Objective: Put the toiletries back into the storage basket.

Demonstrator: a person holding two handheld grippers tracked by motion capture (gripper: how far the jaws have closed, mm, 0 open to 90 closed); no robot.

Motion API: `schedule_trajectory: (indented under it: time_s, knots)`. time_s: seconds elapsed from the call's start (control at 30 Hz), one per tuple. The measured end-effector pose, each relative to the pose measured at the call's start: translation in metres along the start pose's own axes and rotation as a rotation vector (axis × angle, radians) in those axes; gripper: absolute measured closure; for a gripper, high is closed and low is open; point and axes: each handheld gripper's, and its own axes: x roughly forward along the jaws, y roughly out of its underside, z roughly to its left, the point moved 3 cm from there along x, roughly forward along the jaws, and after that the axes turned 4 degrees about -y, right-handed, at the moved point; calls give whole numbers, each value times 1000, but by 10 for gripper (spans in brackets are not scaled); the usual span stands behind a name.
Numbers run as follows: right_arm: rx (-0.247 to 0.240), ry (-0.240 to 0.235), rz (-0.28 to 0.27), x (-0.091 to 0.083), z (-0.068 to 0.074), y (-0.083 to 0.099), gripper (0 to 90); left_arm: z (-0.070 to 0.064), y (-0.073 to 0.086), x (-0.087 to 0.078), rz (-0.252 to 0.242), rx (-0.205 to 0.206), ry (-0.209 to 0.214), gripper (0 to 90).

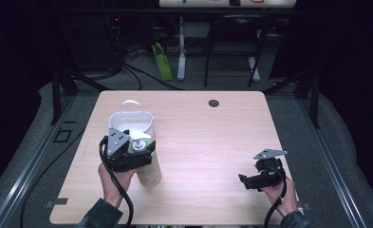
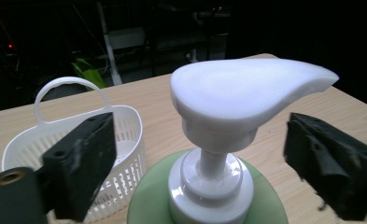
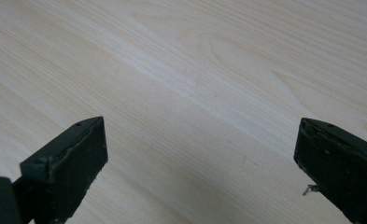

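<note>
Pump bottle (image 1: pixel 148 166): pale green body, white pump head (image 2: pixel 246 95), standing upright on the wooden table (image 1: pixel 208 137) toward its left front, just in front of the white basket (image 1: pixel 129 122). From the high view the bottle's full height and rounded body are plain, and it stands beside the basket, close to its near wall; whether the two touch cannot be told. The left gripper view gives the close detail instead: the broad spout of the pump head, its white collar, and the green shoulder below. Left gripper (image 2: pixel 197 154): jaws spread wide to either side of the pump neck, clear of it on both sides, nothing clamped. In the high view this gripper (image 1: pixel 127 152) sits at the bottle's top, held by the person's left hand (image 1: pixel 113 183). Basket: white perforated plastic, loop handle upright at its far end; the left gripper view shows the slotted wall and a label low on it. Right gripper (image 1: pixel 262 173): near the table's right front, well apart from bottle and basket, held in the right hand (image 1: pixel 284 197). The right gripper view shows its jaws wide apart over bare wood grain, holding nothing.
</note>
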Motion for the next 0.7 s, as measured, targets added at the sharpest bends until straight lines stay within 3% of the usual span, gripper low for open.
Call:
schedule_trajectory:
  time_s: [0.47, 0.7]
  knots:
    - [-1, 5, 5, 1, -1, 1, 25, 4, -3, -7, -39, -29, -29, 450]
    - [0, 5, 4, 1, -1, 1, 27, 2, -3, -9, -55, -34, -29, 540]
